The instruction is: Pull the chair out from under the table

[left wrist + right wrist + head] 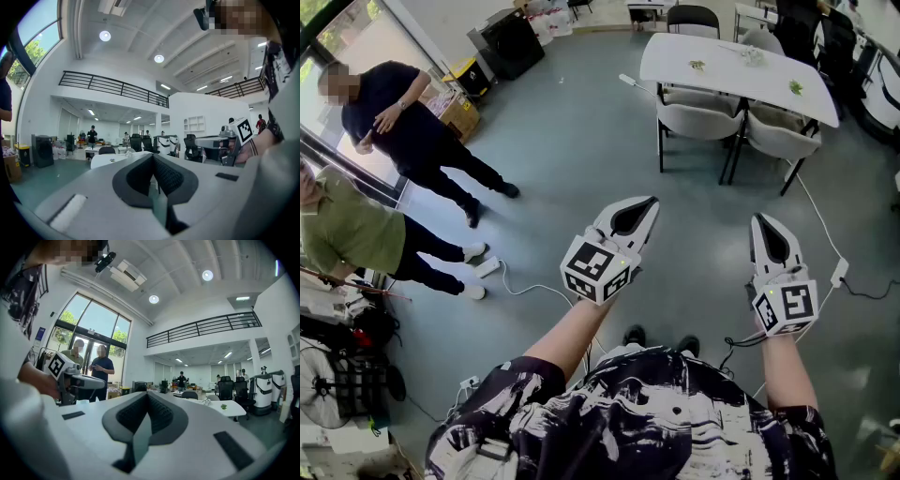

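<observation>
Both claws idle: L gripper (643, 210) and R gripper (765, 231) are held out level over the floor, jaws fully together in their own views, nothing btw them. The task's thing is well apart from both. Two pale chairs are tucked under the near long edge of the white table (722, 67): left chair (698, 120) by the near-left corner, right chair (780, 137) toward the near-right corner. Seats sit under the tabletop, backrests just proud of the edge. So the step in hand looks like the approach, no contact yet. To do it well, imo: walk up square to one chair, open the jaws before arriving, and take the backrest's top rim w/ one or both grippers. Then pull straight back, perpendicular to the table edge, so chair legs don't snag the table legs. Watch the white cable (818, 220) on the floor running past the right chair; left chair looks the cleaner pick.
</observation>
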The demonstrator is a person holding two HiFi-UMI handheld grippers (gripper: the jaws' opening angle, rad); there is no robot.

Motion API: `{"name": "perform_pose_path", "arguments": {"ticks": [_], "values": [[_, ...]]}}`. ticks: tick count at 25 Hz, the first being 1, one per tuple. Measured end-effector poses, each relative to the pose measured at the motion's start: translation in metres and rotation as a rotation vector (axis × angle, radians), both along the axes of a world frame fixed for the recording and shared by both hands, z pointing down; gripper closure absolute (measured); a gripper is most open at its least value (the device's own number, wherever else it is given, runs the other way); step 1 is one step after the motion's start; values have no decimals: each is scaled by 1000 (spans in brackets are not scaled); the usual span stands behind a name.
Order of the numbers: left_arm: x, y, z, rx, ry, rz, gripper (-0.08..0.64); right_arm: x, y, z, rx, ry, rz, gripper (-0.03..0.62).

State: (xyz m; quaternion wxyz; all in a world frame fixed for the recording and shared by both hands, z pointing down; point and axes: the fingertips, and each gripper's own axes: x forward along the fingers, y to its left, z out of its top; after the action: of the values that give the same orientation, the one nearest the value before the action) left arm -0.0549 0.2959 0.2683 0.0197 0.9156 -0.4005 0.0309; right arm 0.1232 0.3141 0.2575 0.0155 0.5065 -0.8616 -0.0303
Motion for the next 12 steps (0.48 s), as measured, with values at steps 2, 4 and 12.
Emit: {"name": "perform_pose_path", "arguments": {"ticks": [2, 4, 12], "values": [[1, -2, 2, -2, 0, -3, 557, 1, -2, 2, 1, 4, -3, 591], [2, -2, 4, -4, 0, -4, 557, 2, -3, 4, 2, 6, -5, 592], [-1, 0, 6, -11, 5, 5, 555, -4, -1, 3, 9, -2, -20, 591]]}}
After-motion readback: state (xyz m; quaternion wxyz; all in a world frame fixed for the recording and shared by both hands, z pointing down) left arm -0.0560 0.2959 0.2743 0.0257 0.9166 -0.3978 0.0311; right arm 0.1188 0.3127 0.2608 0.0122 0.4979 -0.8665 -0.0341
